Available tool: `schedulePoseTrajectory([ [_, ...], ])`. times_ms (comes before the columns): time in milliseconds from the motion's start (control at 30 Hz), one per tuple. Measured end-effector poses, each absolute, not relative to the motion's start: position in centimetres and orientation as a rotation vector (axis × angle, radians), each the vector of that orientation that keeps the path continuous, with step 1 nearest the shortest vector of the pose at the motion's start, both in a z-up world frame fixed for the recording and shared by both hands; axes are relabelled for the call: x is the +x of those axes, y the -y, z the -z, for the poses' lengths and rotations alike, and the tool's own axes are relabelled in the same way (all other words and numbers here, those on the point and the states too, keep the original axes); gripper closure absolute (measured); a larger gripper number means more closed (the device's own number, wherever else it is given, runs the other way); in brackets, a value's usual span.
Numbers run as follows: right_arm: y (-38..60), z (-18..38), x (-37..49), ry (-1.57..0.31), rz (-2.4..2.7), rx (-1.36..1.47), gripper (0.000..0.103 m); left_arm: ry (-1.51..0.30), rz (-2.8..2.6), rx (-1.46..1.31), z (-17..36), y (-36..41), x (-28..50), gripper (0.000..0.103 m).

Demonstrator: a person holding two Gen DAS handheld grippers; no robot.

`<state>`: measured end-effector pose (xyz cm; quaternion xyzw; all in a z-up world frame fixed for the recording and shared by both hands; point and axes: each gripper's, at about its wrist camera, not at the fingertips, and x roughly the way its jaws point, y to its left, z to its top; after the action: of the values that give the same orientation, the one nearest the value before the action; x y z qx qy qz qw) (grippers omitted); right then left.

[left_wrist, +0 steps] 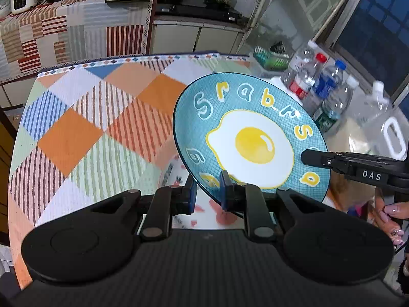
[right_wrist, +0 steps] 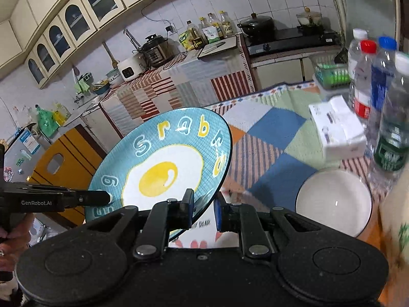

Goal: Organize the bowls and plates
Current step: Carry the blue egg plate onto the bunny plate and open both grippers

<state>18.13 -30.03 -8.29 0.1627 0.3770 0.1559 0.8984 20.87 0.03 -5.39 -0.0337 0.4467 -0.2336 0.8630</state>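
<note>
A blue plate [left_wrist: 253, 138] with a fried-egg print is held tilted above the table, between both grippers. My left gripper [left_wrist: 208, 192] has its blue pads on either side of the plate's near rim. My right gripper [right_wrist: 203, 206] grips the opposite rim of the same plate [right_wrist: 168, 166]. Each gripper shows in the other's view: the right one [left_wrist: 319, 158] at the plate's right edge, the left one [right_wrist: 97, 197] at its left edge. A white bowl [right_wrist: 332, 204] sits on the table to the right. A white plate with red print [left_wrist: 202, 207] lies under the held plate.
The table has a checked cloth [left_wrist: 97, 128]. Several water bottles [left_wrist: 319, 84] stand at its right side, with a tissue pack [right_wrist: 337, 130] and a green basket [left_wrist: 271, 57] near them. A kitchen counter [left_wrist: 76, 25] and stove [left_wrist: 196, 7] lie beyond.
</note>
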Motion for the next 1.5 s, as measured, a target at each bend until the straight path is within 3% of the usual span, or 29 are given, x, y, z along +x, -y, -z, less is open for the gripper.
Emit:
schedulePoseTrajectory([
  [633, 28.7, 15.8, 15.9, -0.943, -0.304, 0.314, 0.082, -1.108, 0.474, -0.067, 13.9, 0.2, 19.2, 0.085],
  [1267, 26.7, 16.3, 17.6, -0.963, -0.292, 0.152, 0.081, -1.203, 0.435, -0.045, 16.7, 1.2, 21.5, 0.075],
  [1500, 25.1, 16.2, 16.5, -0.918, -0.254, -0.028, 0.077, -1.189, 0.413, 0.007, 16.8, 2.1, 21.5, 0.074],
])
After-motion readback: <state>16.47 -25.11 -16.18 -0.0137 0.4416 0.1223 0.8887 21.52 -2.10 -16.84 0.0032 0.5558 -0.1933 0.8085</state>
